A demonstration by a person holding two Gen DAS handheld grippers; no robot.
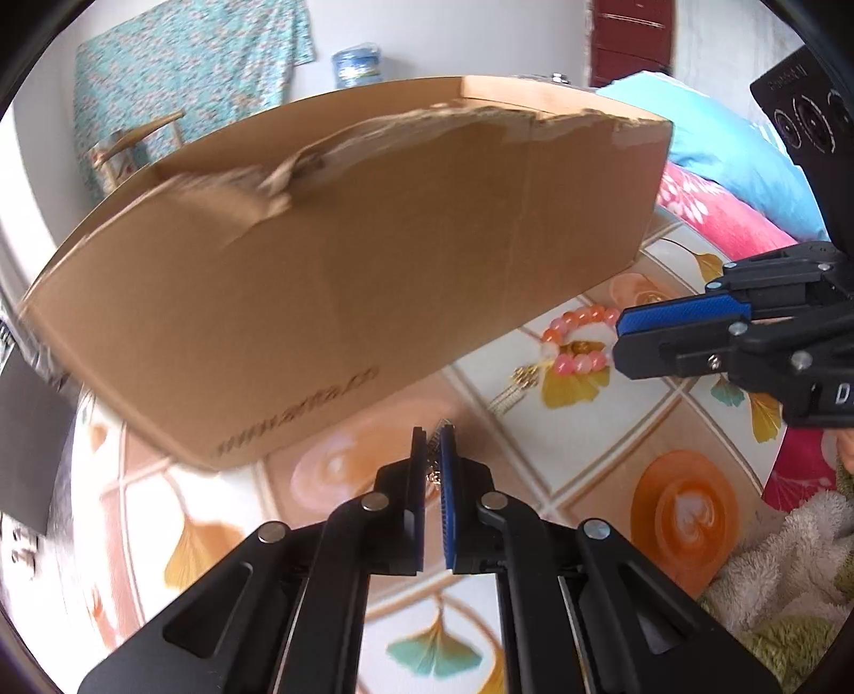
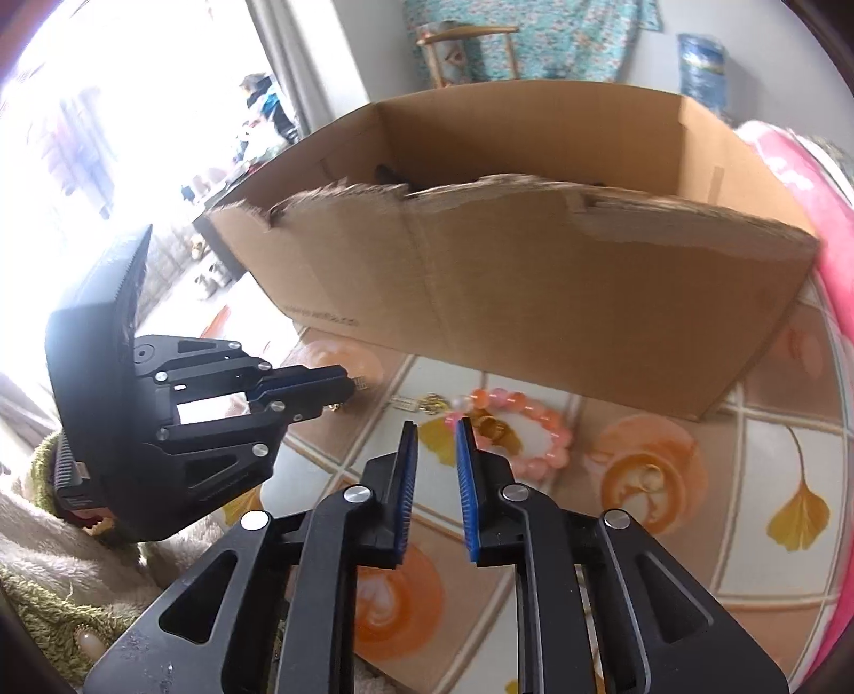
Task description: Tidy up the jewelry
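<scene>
Two grippers working; left gripper (image 1: 433, 443) clenching small gold jewelry piece (image 1: 433, 475) between pads; right gripper (image 2: 433, 432) standing released, nothing between pads; one pink bead bracelet (image 2: 526, 427) lying just beyond right jaws on patterned tablecloth (image 2: 747, 480); gold chain (image 2: 427, 403) lying left of bracelet; one torn cardboard box (image 2: 507, 267) sitting farther; chair (image 2: 464, 48) standing against far wall.

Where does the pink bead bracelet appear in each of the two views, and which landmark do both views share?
Left wrist view: the pink bead bracelet lies right of centre on the patterned tablecloth, beside the right gripper.
Right wrist view: the bracelet lies near the centre, just past the right gripper's tips.
Shared landmark: the cardboard box behind it.
</scene>
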